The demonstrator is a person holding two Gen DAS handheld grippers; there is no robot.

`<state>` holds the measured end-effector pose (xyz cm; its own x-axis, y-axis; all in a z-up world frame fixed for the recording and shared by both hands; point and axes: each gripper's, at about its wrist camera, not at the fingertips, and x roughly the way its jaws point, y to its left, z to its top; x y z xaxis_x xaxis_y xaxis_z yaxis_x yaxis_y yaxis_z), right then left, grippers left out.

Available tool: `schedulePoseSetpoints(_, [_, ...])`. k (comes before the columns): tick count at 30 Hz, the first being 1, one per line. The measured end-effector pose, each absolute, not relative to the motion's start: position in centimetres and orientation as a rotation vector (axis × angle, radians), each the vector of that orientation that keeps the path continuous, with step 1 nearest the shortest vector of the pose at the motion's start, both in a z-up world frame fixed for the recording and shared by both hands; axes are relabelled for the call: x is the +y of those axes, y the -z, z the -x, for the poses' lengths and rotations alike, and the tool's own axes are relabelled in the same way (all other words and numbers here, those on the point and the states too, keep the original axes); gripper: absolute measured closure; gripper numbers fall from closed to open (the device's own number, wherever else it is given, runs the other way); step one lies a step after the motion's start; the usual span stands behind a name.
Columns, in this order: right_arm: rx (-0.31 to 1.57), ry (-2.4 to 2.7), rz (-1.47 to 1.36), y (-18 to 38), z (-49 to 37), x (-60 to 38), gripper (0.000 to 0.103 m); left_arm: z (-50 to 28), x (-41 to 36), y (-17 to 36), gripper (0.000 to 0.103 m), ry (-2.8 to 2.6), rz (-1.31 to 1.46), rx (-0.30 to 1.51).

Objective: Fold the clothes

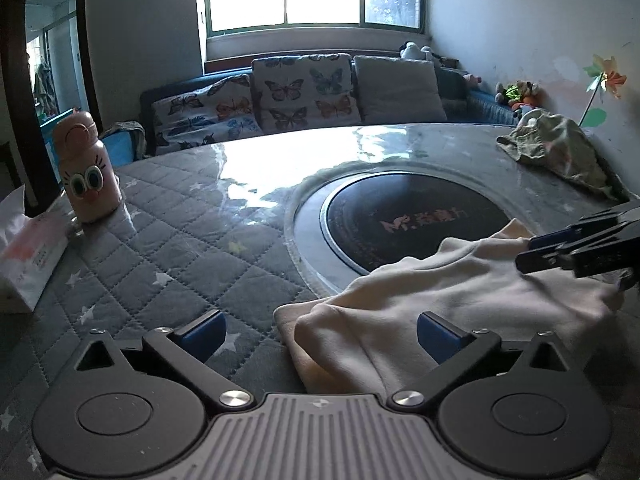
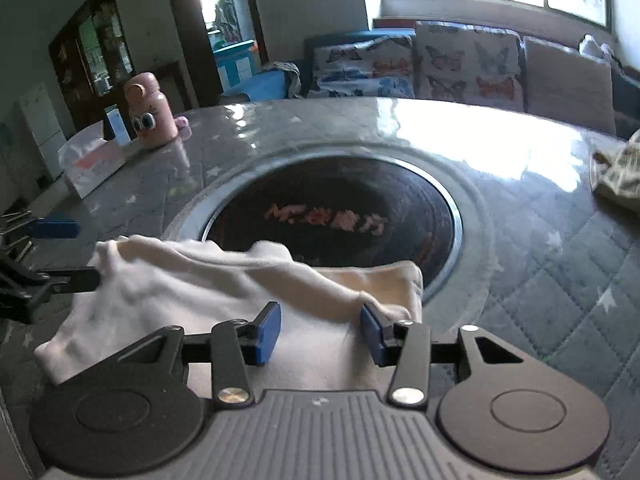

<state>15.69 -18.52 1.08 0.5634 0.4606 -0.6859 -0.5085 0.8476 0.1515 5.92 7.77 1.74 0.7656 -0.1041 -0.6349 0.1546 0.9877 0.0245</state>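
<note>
1. Task item: the cream-white soft knit garment (image 1: 460, 300) lies crumpled on the grey quilted star-print table (image 1: 160, 248), at the near edge. Part of it overlaps the rim of the round black inset hotplate (image 1: 404, 216) at the table's centre.

2. Long axis: in the right wrist view the garment (image 2: 192, 292) runs from 9 o'clock to 3 o'clock, across both claws rather than away from them.

3. Left claw (image 1: 320, 336): jaws spread wide, with no pad pressing on fabric. The garment's near corner lies between and just ahead of the blue pads, at 12 to 1 o'clock from the claw.

4. Right claw (image 2: 320, 332): jaws at a middling width. White fabric lies between the blue pads and bunches against the right-hand pad. Whether the pads actually pinch the cloth cannot be told.

5. Governing relation: each claw stands at one end of the long axis. The left claw is nearer the 9 o'clock end, the right claw nearer the 3 o'clock end.

6. Judgement: the next move likely calls for the left claw to close on its near corner, so both ends can be carried together.

7. Clear of the work: the pink cartoon-eyed bottle (image 1: 90, 168) at 10 o'clock and the olive crumpled cloth (image 1: 556, 148) at 2 o'clock stand well apart.
</note>
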Motion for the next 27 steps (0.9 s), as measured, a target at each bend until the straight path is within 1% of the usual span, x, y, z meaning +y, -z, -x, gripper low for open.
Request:
schedulePoseSetpoints(6, [0.758,-0.607,0.103,-1.6,-16.2,-16.0,0.059,-7.3,7.8,-1.5,0.0,0.106,-0.08,0.689])
schedulePoseSetpoints(12, [0.77,-0.6,0.127,-0.7,-17.3,-13.6,0.061,-8.6,8.2,-1.2,0.0,0.073,-0.069,0.7])
schedulePoseSetpoints(22, [0.763,-0.584,0.167,-0.1,-17.4,-13.0,0.06,-10.1,8.0,0.4,0.0,0.047,-0.099,0.749])
schedulePoseSetpoints(27, [0.744,-0.592,0.165,-0.8,-16.5,-13.2,0.06,-9.9,7.9,0.0,0.0,0.038,-0.101,0.741])
